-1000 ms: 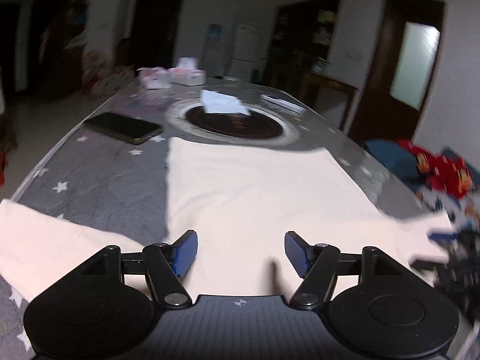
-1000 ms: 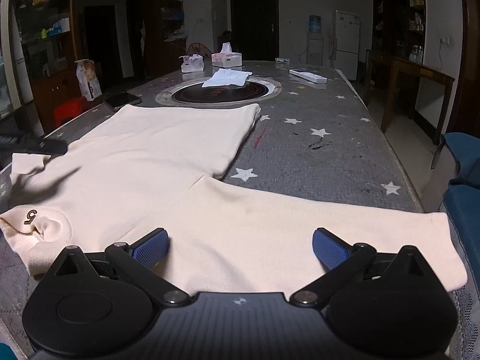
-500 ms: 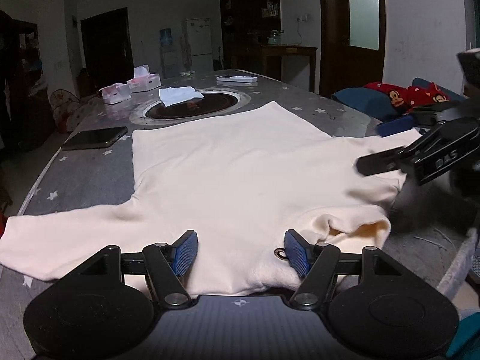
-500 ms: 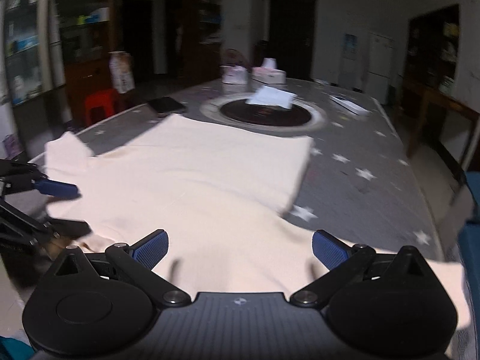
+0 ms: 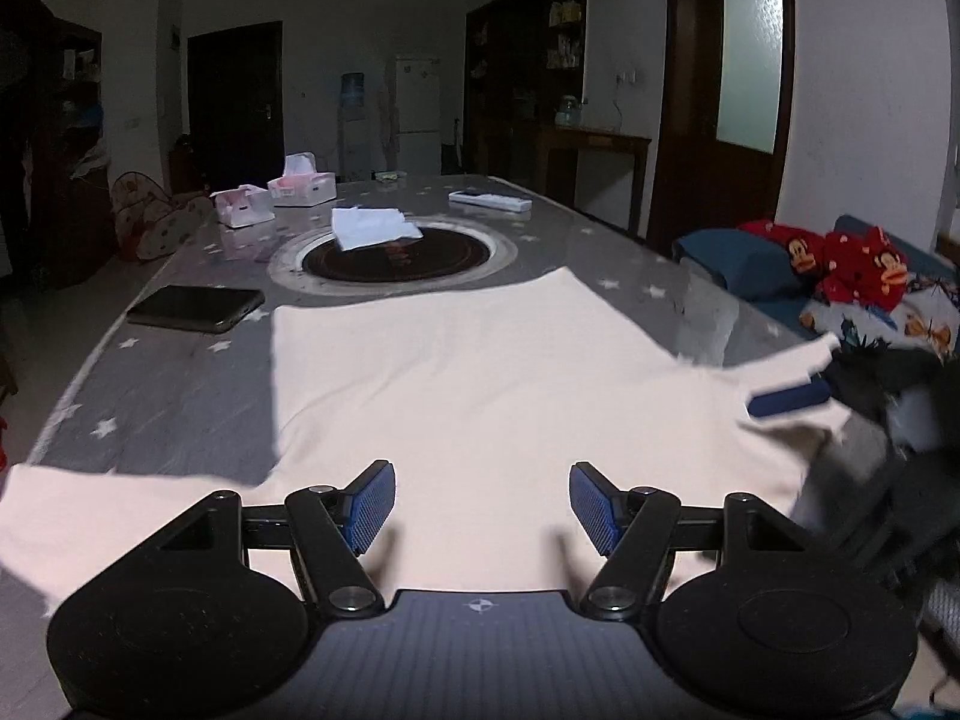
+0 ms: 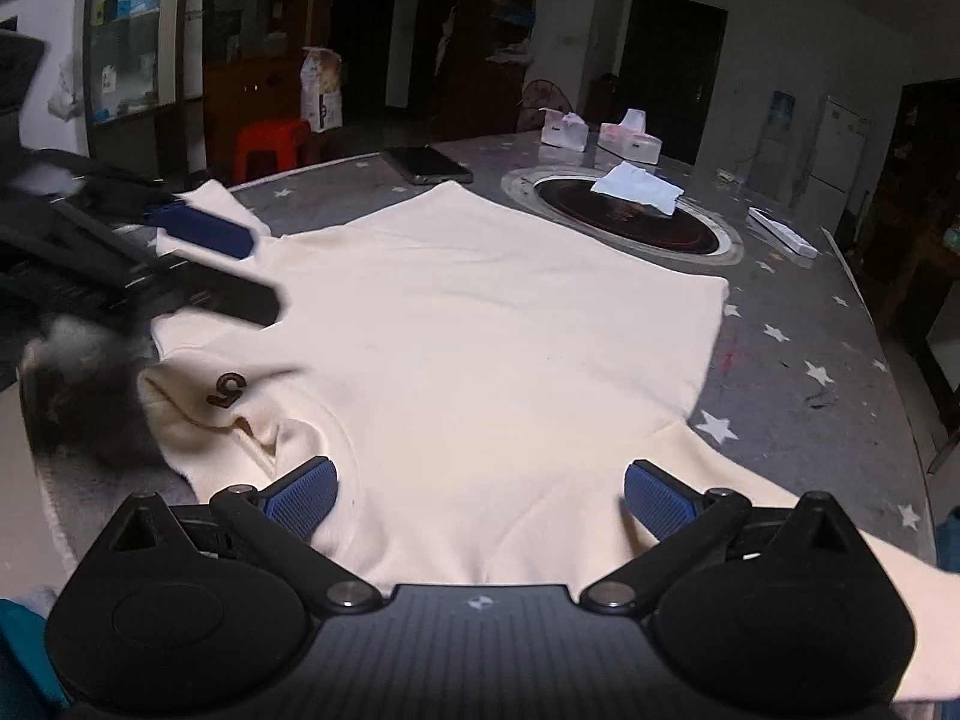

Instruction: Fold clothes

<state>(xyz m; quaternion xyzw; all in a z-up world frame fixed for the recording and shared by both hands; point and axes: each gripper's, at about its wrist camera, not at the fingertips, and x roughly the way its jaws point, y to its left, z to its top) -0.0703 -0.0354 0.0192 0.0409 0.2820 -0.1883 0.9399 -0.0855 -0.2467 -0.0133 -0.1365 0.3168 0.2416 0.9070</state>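
Lying spread flat on the star-print table (image 6: pixel 798 324), cream sweatshirt (image 6: pixel 480 330), body smooth, both sleeves out sideways, collar end nearest. Hovering over its near edge, left gripper (image 5: pixel 482 501) and right gripper (image 6: pixel 477 495), jaws wide, holding nothing. Fitting either laying out or squaring up before a fold; likely needing a pinch on a sleeve or shoulder edge next

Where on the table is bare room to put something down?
Bare table lies right of the shirt, up to the edge past the burner ring. A smaller patch sits below the phone. The far end, by the tissue boxes, is crowded.
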